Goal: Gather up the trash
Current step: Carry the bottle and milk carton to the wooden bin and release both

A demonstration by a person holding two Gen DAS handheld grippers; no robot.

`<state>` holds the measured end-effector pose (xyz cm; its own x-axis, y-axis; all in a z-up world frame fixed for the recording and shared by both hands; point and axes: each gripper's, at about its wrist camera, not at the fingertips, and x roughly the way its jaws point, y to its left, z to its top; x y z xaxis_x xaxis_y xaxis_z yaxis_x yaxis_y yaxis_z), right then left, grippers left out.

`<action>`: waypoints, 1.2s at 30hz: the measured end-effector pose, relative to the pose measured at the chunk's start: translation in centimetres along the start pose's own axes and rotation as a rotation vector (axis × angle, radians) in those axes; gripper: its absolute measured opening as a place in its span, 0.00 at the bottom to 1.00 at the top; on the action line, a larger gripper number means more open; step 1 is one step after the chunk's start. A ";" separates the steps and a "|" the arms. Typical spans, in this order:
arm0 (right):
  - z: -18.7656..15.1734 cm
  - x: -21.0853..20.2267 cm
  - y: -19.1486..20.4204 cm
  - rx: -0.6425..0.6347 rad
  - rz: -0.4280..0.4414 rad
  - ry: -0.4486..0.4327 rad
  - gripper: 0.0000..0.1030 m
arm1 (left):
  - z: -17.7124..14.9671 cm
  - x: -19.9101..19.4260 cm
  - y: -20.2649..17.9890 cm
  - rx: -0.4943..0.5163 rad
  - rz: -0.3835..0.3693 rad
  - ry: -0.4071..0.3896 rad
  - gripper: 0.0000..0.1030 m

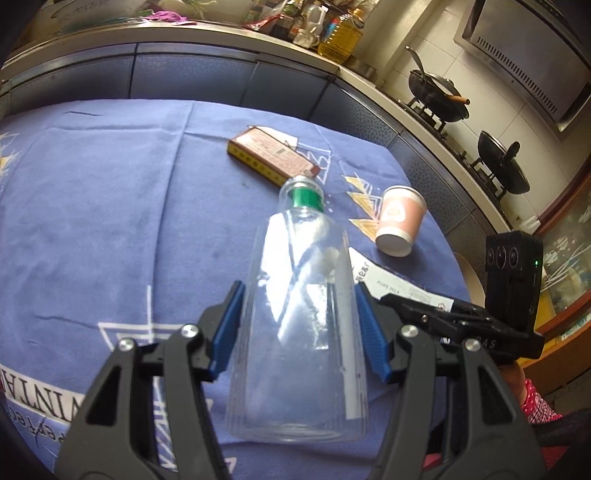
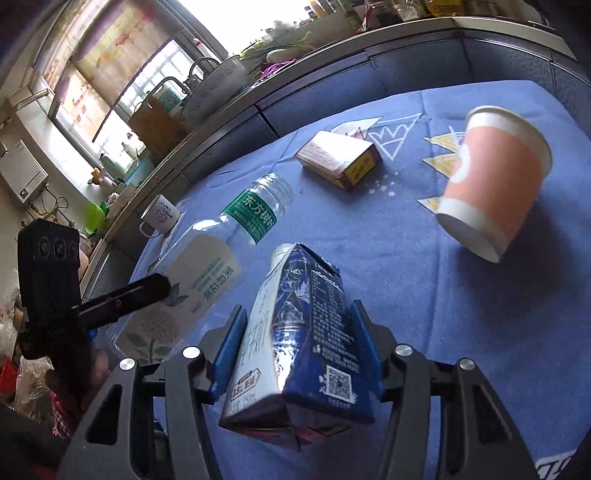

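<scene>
A clear plastic bottle point(image 1: 299, 314) with a green neck label sits between the blue pads of my left gripper point(image 1: 299, 290), which is shut on it, neck pointing away. In the right wrist view the same bottle point(image 2: 207, 266) hangs above the blue tablecloth point(image 2: 406, 258). My right gripper point(image 2: 299, 310) is shut on a blue-and-white milk carton point(image 2: 306, 332), pads against both its sides. A pink paper cup point(image 2: 495, 184) lies on its side on the cloth, also seen in the left wrist view point(image 1: 400, 221). A red-and-yellow flat box point(image 2: 338, 158) lies farther back.
A white mug point(image 2: 160, 216) stands near the table's left edge. Behind the table runs a dark kitchen counter point(image 1: 221, 74) with an oil bottle point(image 1: 341, 35) and two black woks point(image 1: 439, 96) on a stove. A pink dotted sleeve point(image 1: 535, 402) shows at lower right.
</scene>
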<state>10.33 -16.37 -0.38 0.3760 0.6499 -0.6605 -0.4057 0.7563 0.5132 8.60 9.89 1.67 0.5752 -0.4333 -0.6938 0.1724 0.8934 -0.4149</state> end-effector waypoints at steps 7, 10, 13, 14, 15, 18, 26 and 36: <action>-2.4 -5.1 -4.2 0.130 0.067 -0.061 0.54 | 0.1 1.2 -4.6 0.065 -0.090 0.036 0.55; -3.3 -6.9 -6.5 0.226 0.132 -0.090 0.54 | 0.3 1.6 -6.6 0.098 -0.132 0.049 0.55; -4.2 -9.1 -8.4 0.291 0.169 -0.136 0.54 | 0.4 2.1 -9.2 0.145 -0.176 0.069 0.55; -4.5 -10.0 -8.9 0.308 0.174 -0.153 0.54 | 0.5 2.3 -10.2 0.166 -0.193 0.078 0.55; -4.8 -11.0 -9.5 0.324 0.172 -0.175 0.54 | 0.6 2.5 -11.2 0.188 -0.210 0.087 0.55; -5.7 -14.5 -11.8 0.365 0.123 -0.256 0.54 | 0.9 3.9 -14.9 0.268 -0.255 0.120 0.56; -8.5 -24.1 -20.6 0.497 -0.178 -0.448 0.54 | 1.9 13.0 -26.5 0.450 -0.378 0.295 0.56; -10.2 -26.6 -30.5 0.591 -0.449 -0.416 0.54 | 0.1 26.2 -38.6 0.563 -0.372 0.521 0.56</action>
<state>4.19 -57.47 -4.12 0.7199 0.1661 -0.6739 0.3135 0.7884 0.5292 17.13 -35.97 -0.43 -0.0157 -0.5865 -0.8098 0.7285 0.5481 -0.4110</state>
